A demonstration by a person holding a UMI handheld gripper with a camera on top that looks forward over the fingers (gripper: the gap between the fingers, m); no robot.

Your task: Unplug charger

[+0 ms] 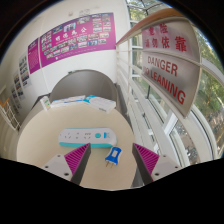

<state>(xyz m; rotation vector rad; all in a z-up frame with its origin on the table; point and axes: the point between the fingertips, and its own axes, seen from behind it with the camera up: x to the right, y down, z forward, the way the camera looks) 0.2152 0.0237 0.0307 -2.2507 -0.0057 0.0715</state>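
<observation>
Hovering over a white table (45, 140), my gripper (109, 160) has its fingers spread apart, grasping nothing. The blue charger (115, 155) stands between them with a gap at either side, just in front of a white power strip (84, 133) that lies across the tabletop. I cannot tell whether the charger is seated in a socket. Beyond the strip rests a white and blue device (83, 103). To one side hangs a red-lettered "DANGER" sign (163, 70); posters (75, 40) line the far wall.

wall: poster board (75, 40) | right: windows (185, 120), daylight | surface: white table (60, 112)
</observation>
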